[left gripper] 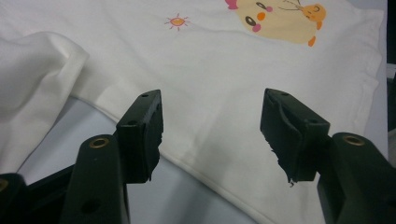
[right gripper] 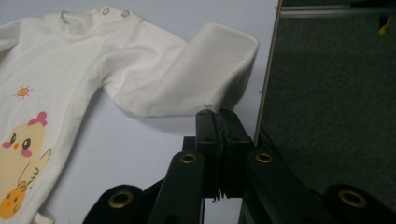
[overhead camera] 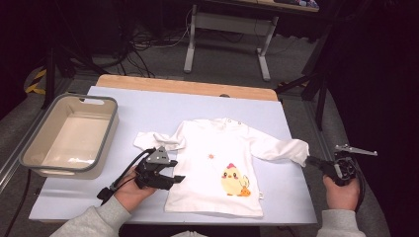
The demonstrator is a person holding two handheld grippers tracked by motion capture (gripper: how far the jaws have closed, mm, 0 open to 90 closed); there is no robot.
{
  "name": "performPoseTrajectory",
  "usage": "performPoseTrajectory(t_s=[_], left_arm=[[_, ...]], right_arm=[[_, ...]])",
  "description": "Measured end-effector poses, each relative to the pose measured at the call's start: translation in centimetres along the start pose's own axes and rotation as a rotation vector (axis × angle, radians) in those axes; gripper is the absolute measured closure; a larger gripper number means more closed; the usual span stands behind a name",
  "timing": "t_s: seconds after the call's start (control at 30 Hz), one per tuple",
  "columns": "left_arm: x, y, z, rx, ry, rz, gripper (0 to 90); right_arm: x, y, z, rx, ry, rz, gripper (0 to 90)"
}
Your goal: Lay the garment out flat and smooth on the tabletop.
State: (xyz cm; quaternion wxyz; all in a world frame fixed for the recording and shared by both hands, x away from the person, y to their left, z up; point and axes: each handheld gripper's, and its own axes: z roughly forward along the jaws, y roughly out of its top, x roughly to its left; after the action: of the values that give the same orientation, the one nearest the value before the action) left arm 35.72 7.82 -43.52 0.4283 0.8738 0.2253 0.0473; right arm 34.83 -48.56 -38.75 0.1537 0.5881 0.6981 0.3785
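Observation:
A white long-sleeved baby shirt (overhead camera: 217, 163) with a yellow chick print lies flat on the pale table cover (overhead camera: 148, 108). My left gripper (overhead camera: 179, 178) rests by the shirt's left side. In the left gripper view its jaws (left gripper: 212, 112) stand open just above the shirt's side seam (left gripper: 210, 79), pinching nothing. The shirt's left sleeve (left gripper: 32, 74) is folded in beside it. At the table's right edge, my right gripper (overhead camera: 310, 160) is shut on the cuff of the outstretched right sleeve (overhead camera: 281, 148). In the right gripper view the sleeve (right gripper: 187, 79) runs into the closed jaw tips (right gripper: 218, 114).
An empty grey bin (overhead camera: 29, 148) stands at the table's left side. The table's right edge (right gripper: 268, 79) runs just beside my right gripper, with dark floor beyond. A wooden strip (overhead camera: 188, 86) borders the far side.

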Motion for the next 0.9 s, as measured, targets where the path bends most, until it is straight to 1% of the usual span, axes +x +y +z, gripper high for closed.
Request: performPoseTrajectory(t_s=[0.03,0.07,0.1,0.13,0.17,0.2,0.23,0.27,0.3,0.33,0.37,0.4,0.43,0.47,0.5,0.53,0.57,0.6,0.63,0.67,0.83,0.9], left_arm=[[0.0,0.0,0.0,0.000,0.000,0.000,40.0],[0.0,0.0,0.0,0.001,0.001,0.001,40.0],[0.0,0.0,0.0,0.002,0.001,0.001,39.9],[0.0,0.0,0.0,0.002,0.001,0.001,39.9],[0.1,0.0,0.0,0.002,0.001,-0.002,39.8],[0.1,0.0,0.0,0.002,0.001,-0.003,39.8],[0.1,0.0,0.0,0.002,0.001,-0.003,39.8],[0.1,0.0,0.0,0.001,0.004,-0.001,39.8],[0.0,0.0,0.0,0.003,0.004,0.001,39.7],[0.0,-0.1,0.0,0.004,0.004,0.002,39.6],[0.0,-0.1,0.0,0.004,0.004,0.002,39.6],[0.0,-0.1,0.0,0.006,0.004,0.003,39.6],[0.0,-0.1,0.0,0.006,0.003,0.004,39.5],[0.0,-0.1,-0.1,0.005,0.006,0.002,39.5],[0.0,-0.1,-0.1,0.005,0.006,0.001,39.5],[0.0,-0.1,-0.1,0.003,0.007,0.001,39.5],[0.0,-0.1,-0.1,0.005,0.007,0.000,39.5],[0.0,-0.2,-0.1,0.006,0.007,-0.001,39.5],[0.0,-0.2,-0.1,0.006,0.006,-0.002,39.5],[0.0,-0.2,-0.1,0.007,0.007,-0.001,39.5],[0.0,-0.5,-0.2,0.008,0.012,-0.007,39.5],[0.0,-0.5,-0.2,0.009,0.014,-0.012,39.5]], right_arm=[[-0.3,-0.1,-0.1,0.006,-0.013,0.014,87.3],[-0.6,-0.1,-0.1,0.010,-0.031,0.026,83.9],[-0.8,-0.2,-0.1,0.009,-0.056,0.031,75.0],[-0.8,-0.2,-0.1,0.006,-0.079,0.036,73.9],[-0.8,-0.2,-0.1,0.002,-0.096,0.031,73.4],[-0.6,-0.1,-0.1,-0.008,-0.117,0.005,70.2],[-0.6,-0.1,-0.1,-0.008,-0.117,0.005,70.2],[-0.3,0.0,-0.1,-0.019,-0.136,-0.014,65.9],[0.6,0.3,-0.1,-0.053,-0.167,-0.066,65.0],[1.0,0.4,-0.1,-0.063,-0.169,-0.080,65.3],[1.0,0.4,-0.1,-0.063,-0.169,-0.080,65.3],[1.4,0.5,0.0,-0.073,-0.174,-0.098,65.6],[1.8,0.7,0.1,-0.089,-0.172,-0.119,67.7],[2.1,0.8,0.3,-0.092,-0.163,-0.134,70.2],[2.4,0.9,1.1,-0.072,-0.140,-0.158,71.0],[2.4,0.9,1.1,-0.072,-0.140,-0.158,71.0],[2.5,0.8,2.1,-0.040,-0.136,-0.176,71.9],[2.4,0.8,2.7,-0.031,-0.134,-0.182,71.8],[2.4,0.8,2.7,-0.031,-0.134,-0.182,71.8],[2.1,0.7,3.7,-0.016,-0.125,-0.172,71.7],[1.7,0.9,5.8,0.017,-0.118,-0.171,70.7],[1.6,1.0,6.5,0.029,-0.113,-0.176,68.5]])
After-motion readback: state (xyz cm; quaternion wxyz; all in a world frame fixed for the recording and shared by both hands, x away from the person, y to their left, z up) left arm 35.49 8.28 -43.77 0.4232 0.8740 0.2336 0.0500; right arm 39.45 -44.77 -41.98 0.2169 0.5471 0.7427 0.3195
